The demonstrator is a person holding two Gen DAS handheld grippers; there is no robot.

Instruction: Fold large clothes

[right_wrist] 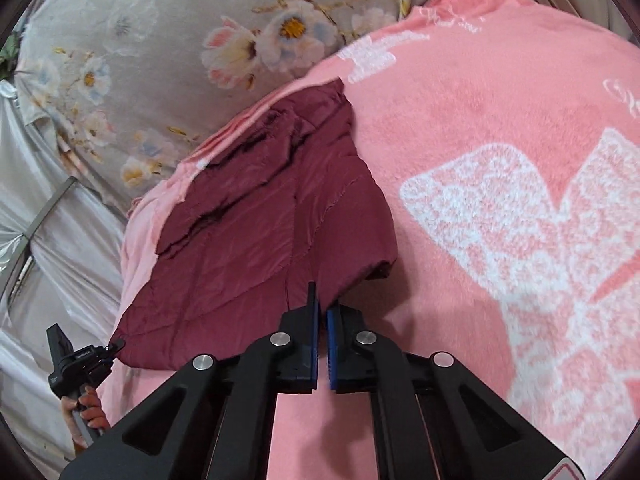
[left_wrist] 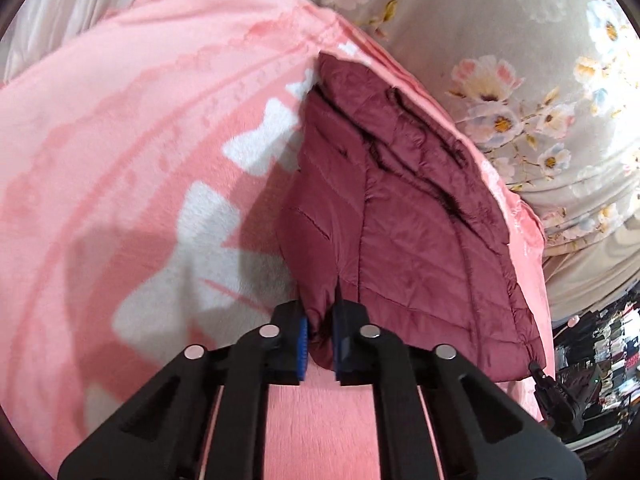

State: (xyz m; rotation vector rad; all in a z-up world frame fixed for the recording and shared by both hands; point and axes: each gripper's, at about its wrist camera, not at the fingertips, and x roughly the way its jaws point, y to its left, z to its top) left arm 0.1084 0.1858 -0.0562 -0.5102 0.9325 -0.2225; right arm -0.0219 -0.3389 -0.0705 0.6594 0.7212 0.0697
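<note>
Mid-fold: left gripper (left_wrist: 320, 344) and right gripper (right_wrist: 322, 346) each pinch the jacket (left_wrist: 400, 220) hem at 6 o'clock — next, carry it toward 12 over the blanket (left_wrist: 120, 140).

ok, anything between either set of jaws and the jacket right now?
Nothing visible. The left gripper is already shut on a corner of the maroon jacket, and the right gripper on its other near corner. Around it only the pink blanket shows.
</note>
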